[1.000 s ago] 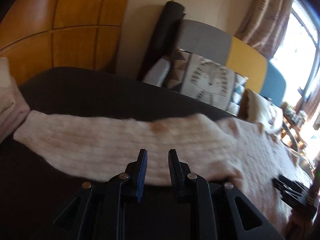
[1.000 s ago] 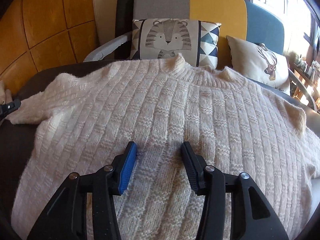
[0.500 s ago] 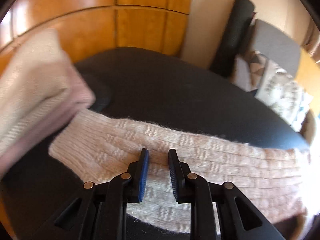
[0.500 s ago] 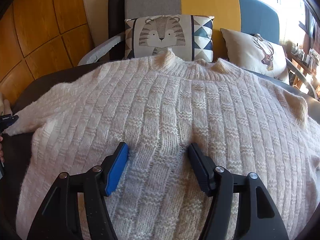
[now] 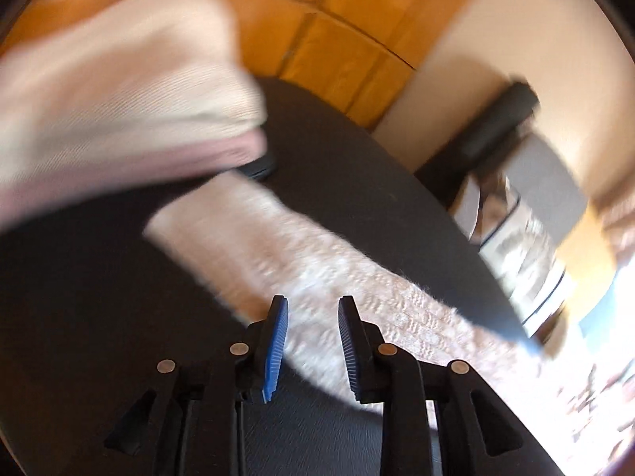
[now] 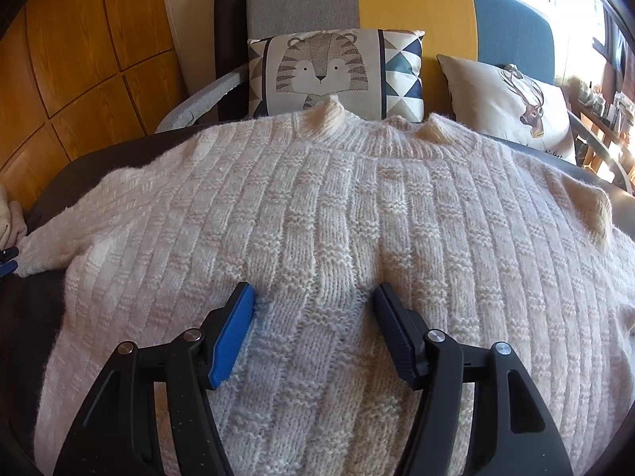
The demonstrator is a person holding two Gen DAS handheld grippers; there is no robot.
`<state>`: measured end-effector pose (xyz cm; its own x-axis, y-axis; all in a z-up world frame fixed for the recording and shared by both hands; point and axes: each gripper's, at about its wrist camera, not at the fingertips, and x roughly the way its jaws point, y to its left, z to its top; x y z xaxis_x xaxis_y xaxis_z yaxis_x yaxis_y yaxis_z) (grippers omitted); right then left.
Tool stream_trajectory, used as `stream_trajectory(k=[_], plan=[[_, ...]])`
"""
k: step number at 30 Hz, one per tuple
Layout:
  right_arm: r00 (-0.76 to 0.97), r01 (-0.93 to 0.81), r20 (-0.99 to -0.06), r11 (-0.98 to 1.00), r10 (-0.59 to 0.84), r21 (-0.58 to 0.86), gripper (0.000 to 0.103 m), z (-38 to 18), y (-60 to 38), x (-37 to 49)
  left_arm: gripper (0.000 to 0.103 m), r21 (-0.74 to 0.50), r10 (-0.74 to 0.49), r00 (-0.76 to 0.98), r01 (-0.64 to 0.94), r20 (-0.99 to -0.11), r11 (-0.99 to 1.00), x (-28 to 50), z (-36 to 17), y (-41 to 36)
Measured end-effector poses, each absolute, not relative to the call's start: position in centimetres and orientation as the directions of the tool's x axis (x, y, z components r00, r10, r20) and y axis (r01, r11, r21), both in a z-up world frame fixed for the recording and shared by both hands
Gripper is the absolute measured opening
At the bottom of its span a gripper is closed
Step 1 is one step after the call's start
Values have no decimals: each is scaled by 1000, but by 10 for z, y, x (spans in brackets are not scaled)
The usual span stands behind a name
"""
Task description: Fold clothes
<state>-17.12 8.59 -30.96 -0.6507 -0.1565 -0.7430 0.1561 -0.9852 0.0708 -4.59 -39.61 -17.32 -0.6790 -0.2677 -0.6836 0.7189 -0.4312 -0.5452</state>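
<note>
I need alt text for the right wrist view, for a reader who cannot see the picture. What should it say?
A cream knitted sweater lies spread flat on a dark surface, collar at the far side, with the open right gripper resting on its middle. Behind it stands a grey, yellow and blue sofa with a tiger cushion and a deer cushion.

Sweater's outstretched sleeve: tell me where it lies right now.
In the right wrist view the sleeve reaches to the left edge across the dark table; in the left wrist view it lies just ahead of the left gripper, below folded cloth.
</note>
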Motion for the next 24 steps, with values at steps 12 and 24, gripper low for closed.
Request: stream_trajectory(k=[12,24], plan=[[-651,156,-741,-984,-164,81,65,-310,88,-171,37,-716,-183,-751,660,-635,-226,-24,-197,-419],[-655,156,-739,-985,-159,74,65,-310,87,-170,26,-513,-313,-628,770,-712,-379,-58,-173,-391]])
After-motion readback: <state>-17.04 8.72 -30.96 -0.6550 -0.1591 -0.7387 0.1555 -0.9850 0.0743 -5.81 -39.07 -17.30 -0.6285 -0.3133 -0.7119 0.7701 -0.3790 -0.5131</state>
